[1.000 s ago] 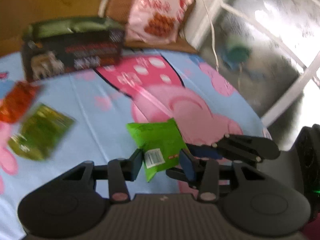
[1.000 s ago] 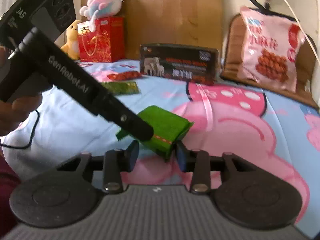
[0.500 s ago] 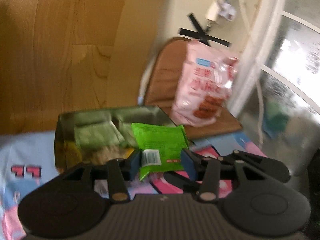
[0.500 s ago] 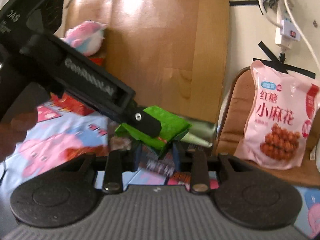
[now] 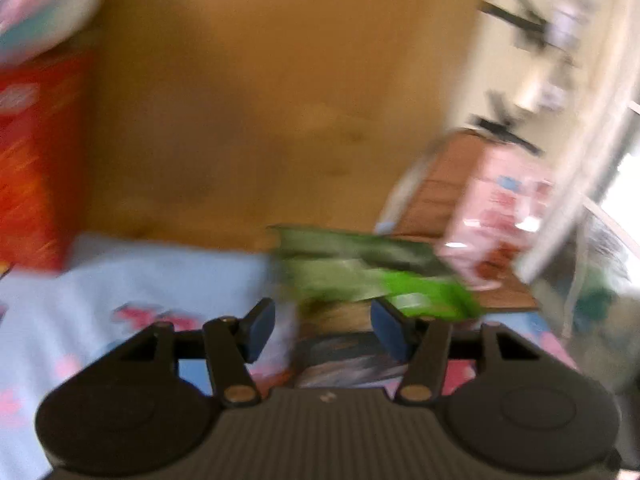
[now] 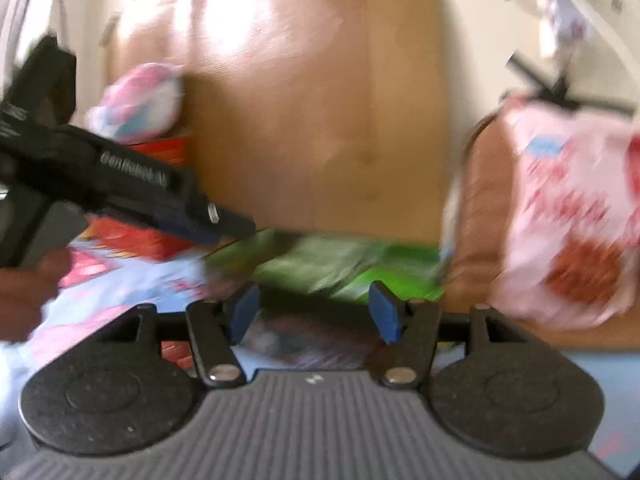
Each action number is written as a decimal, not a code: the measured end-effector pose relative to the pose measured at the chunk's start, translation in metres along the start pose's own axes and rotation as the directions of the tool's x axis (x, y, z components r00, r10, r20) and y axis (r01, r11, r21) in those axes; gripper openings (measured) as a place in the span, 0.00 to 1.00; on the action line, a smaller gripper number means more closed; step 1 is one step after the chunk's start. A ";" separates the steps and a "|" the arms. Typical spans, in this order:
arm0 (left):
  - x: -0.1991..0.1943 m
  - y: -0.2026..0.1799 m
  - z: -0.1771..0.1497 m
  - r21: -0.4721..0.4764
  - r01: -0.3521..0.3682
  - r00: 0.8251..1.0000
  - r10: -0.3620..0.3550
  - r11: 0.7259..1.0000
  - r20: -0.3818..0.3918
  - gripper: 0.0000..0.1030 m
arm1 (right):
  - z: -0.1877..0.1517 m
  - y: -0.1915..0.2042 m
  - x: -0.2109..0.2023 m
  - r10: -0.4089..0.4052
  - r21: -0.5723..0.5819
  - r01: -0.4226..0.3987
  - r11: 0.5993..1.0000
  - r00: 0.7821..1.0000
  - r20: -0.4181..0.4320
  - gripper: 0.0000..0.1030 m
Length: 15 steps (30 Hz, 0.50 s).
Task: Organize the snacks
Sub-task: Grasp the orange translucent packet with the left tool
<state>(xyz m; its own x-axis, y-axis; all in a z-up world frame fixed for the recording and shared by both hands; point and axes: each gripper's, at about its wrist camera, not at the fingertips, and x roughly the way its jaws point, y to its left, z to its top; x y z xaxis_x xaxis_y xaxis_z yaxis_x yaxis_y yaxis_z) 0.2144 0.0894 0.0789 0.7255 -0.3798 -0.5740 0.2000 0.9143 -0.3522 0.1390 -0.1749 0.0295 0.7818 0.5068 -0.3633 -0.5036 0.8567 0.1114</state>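
Both hand-held grippers let go over the snack box: the right gripper (image 6: pixel 314 312) has its blue pads parting with nothing pressed between them, and the left gripper (image 5: pixel 322 330) is likewise spreading, its jaws empty. Just beyond the right gripper's fingertips, the green snack packet (image 6: pixel 344 266) lies blurred across the top of the dark box (image 6: pixel 304 340), which sits directly under and ahead of both tools on the blue cartoon-print cloth (image 5: pixel 160 272). To the left of the right gripper, the other tool's black body reaches in, a hand (image 6: pixel 24 292) on its grip. Farther off to the right leans a large pink bag of snacks (image 6: pixel 572 216); behind all stands a wooden panel (image 6: pixel 316 100). The step appears to be the release of the green packet into the box; next, both tools would need to draw clear and seek another loose snack.
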 end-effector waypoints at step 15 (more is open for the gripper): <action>0.003 0.050 -0.064 -0.148 -0.066 0.987 0.043 0.987 -0.156 0.49 | -0.007 0.035 0.106 0.184 0.270 -0.105 0.957 0.941 -0.285 0.23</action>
<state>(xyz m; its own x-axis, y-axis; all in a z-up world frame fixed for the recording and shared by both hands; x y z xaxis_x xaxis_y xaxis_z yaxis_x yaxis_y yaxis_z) 0.1843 0.1254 0.0121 0.6214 -0.3579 -0.6970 0.0517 0.9064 -0.4193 0.2017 -0.0917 -0.0117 0.5376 0.6070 -0.5852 -0.4651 0.7924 0.3946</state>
